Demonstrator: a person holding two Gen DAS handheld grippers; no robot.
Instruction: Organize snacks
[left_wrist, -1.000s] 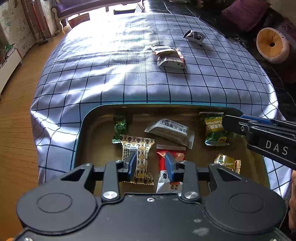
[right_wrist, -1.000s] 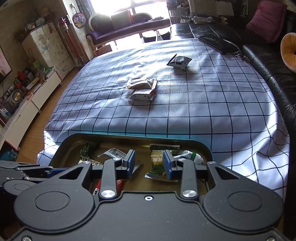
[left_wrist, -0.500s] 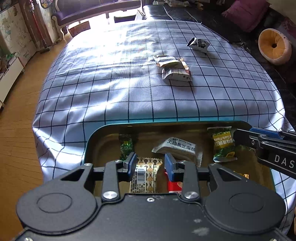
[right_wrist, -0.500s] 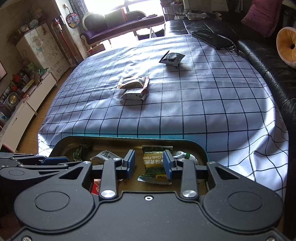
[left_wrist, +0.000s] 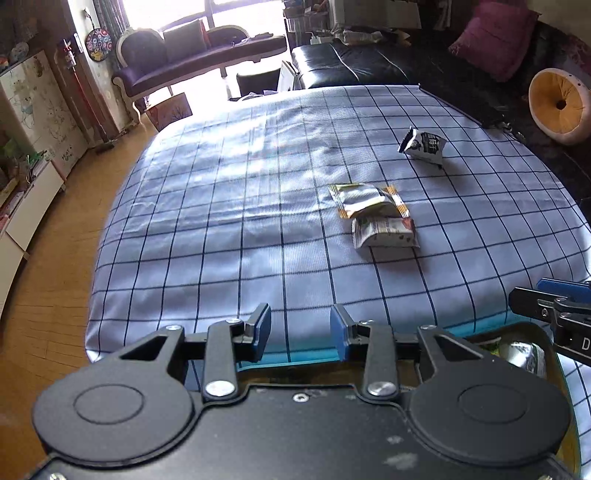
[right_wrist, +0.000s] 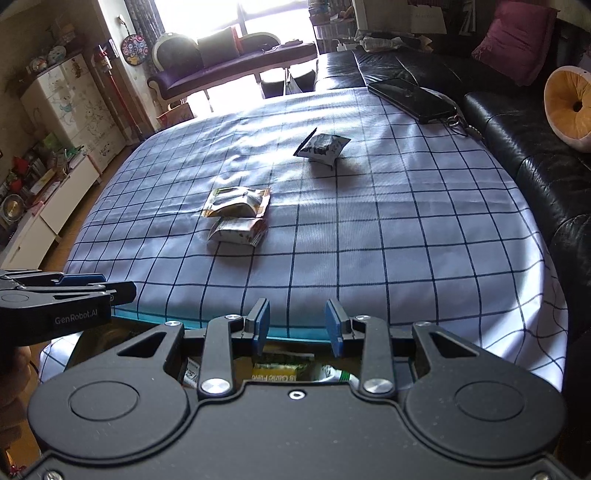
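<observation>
Both hand-held grippers, left (left_wrist: 300, 328) and right (right_wrist: 297, 325), hung narrow and empty; best reached twelve o'clock, onto the paired packets (right_wrist: 238, 218).

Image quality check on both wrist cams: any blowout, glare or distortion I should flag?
Left wrist view: window blown out, sunlit glare across the blue checked tablecloth, fisheye bends its grid lines. Right wrist view: same window clipped white, black leather sofa in deep shadow, dark-printed snack packet casts a sharp shadow; both views sharp.
</observation>
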